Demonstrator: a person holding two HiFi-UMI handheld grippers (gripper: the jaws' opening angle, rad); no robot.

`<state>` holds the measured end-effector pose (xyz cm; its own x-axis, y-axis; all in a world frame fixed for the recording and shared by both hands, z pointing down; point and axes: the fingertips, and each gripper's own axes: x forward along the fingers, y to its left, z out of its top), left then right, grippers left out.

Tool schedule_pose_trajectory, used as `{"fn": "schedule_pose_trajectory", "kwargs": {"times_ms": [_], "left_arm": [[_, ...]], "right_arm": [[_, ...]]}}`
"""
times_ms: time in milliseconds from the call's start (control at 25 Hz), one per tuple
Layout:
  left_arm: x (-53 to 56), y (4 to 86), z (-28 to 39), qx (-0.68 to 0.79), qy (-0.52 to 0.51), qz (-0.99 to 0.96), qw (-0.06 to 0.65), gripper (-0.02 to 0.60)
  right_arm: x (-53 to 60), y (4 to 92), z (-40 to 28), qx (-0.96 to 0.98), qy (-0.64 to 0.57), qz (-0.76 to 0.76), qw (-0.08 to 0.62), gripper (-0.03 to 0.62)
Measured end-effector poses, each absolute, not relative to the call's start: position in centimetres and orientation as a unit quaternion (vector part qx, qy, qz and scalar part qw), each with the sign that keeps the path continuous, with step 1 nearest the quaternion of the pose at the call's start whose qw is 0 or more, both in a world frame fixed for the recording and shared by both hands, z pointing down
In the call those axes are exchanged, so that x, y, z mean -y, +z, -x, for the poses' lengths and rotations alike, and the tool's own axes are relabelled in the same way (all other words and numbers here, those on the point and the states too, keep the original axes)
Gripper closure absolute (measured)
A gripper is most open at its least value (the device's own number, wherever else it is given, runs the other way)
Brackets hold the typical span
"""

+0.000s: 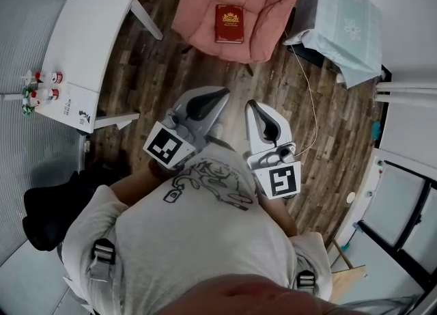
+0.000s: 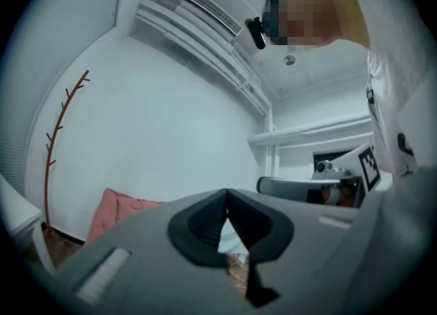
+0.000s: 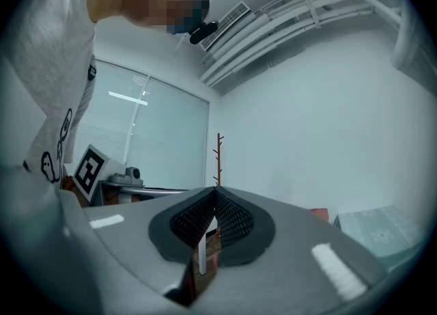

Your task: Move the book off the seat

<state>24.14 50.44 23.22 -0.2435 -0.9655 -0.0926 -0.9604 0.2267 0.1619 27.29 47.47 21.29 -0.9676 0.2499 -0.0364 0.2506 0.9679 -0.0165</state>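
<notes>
The book (image 1: 229,24) lies flat on the pink seat (image 1: 268,6) at top centre, untouched. At mid-frame, well short of it, the left gripper (image 1: 217,96) and right gripper (image 1: 254,110) are both closed and empty. This looks like the approach step; the next move calls for reaching in and opening the jaws.

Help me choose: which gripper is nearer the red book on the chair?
Left, narrowly. The left gripper is short of the book, nearly in line; the right gripper sits farther back, rightward.

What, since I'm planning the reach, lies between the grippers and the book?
Head view: bare wooden floor, then the pink chair whose seat holds the book.
</notes>
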Motion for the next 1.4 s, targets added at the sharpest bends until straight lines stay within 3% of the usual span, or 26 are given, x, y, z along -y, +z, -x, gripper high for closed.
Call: {"fn": "schedule_pose_trajectory", "kwargs": {"times_ms": [600,1400], "left_arm": [[-50.0,23.7,-21.0,0.787,-0.087,-0.611,0.013,0.578],[-45.1,23.4,-3.6,0.773,-0.092,-0.628,0.015,0.578]], "right_arm": [[-47.6,22.5,-24.1,-0.991,0.001,-0.134,0.008,0.588],[-43.0,22.1,-6.5,-0.992,0.010,-0.123,0.000,0.588]]}}
